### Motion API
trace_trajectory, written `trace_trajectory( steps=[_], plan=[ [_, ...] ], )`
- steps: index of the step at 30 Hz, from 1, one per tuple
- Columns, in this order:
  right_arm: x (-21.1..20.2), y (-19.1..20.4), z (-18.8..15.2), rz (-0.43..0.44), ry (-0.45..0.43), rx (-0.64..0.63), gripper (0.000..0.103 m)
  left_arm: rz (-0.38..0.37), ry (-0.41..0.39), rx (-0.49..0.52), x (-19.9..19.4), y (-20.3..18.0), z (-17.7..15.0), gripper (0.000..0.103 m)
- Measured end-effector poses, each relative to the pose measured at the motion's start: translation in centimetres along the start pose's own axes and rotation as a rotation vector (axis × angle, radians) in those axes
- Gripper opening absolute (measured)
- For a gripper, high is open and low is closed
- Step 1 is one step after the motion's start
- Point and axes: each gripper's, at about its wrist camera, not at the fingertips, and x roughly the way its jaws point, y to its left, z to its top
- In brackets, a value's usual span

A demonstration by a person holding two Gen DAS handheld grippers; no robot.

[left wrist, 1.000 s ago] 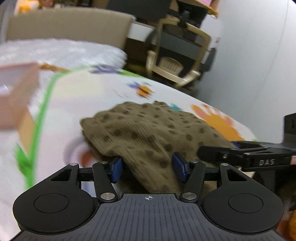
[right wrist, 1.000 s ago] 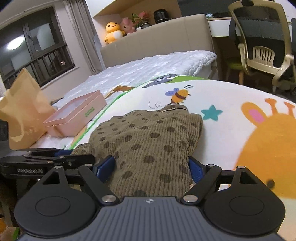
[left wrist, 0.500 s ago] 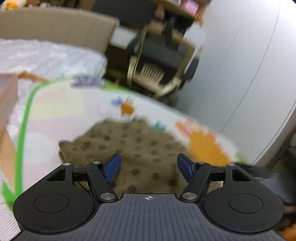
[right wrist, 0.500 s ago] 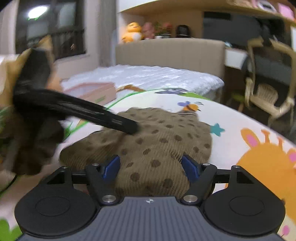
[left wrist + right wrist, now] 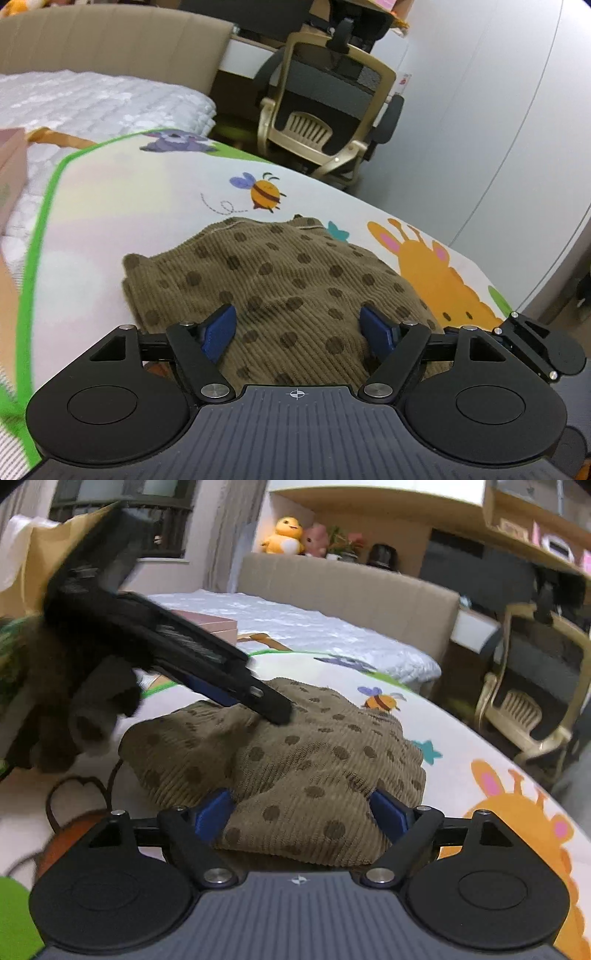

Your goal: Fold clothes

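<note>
A brown corduroy garment [image 5: 280, 291] with dark dots lies bunched and rumpled on a cartoon-printed play mat [image 5: 110, 206] spread over the bed, its near edge right under both grippers. The left gripper [image 5: 299, 332] has just been opening, its blue pads [image 5: 218, 332] apart on either side of a raised fold. The right gripper [image 5: 301, 812] has likewise just spread wider, its pads astride the cloth's near hem without pinching it. A desk chair [image 5: 325, 110] stands beyond.

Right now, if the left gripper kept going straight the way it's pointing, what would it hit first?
Most likely the brown spotted garment: it lies between and just ahead of the left gripper, whose fingers stand open.
</note>
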Motion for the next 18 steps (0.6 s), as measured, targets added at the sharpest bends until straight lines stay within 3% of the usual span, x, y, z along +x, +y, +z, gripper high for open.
trace_trajectory(
  steps=[4, 8, 11, 13, 18],
  plan=[
    [-1.9, -2.9, 0.4, 0.084, 0.001, 0.143, 0.085, -0.007, -0.042, 0.006, -3.9, -1.5, -1.4, 0.083],
    [-3.9, -6.3, 0.3, 0.104, -0.066, 0.314, 0.099, -0.01, -0.047, 0.044, -6.9, -3.1, -3.1, 0.089],
    [-3.0, -7.3, -0.2, 0.029, -0.025, 0.319, 0.099, 0.086, -0.006, 0.13, -6.2, -4.1, -4.2, 0.089],
    [-0.9, -7.0, -1.0, -0.014, 0.072, 0.285, 0.099, 0.153, 0.028, 0.166, -5.0, -4.0, -4.8, 0.093],
    [0.0, -6.8, -2.5, 0.001, 0.086, 0.334, 0.102, 0.161, 0.054, 0.135, -3.6, -3.1, -5.7, 0.097]
  ],
)
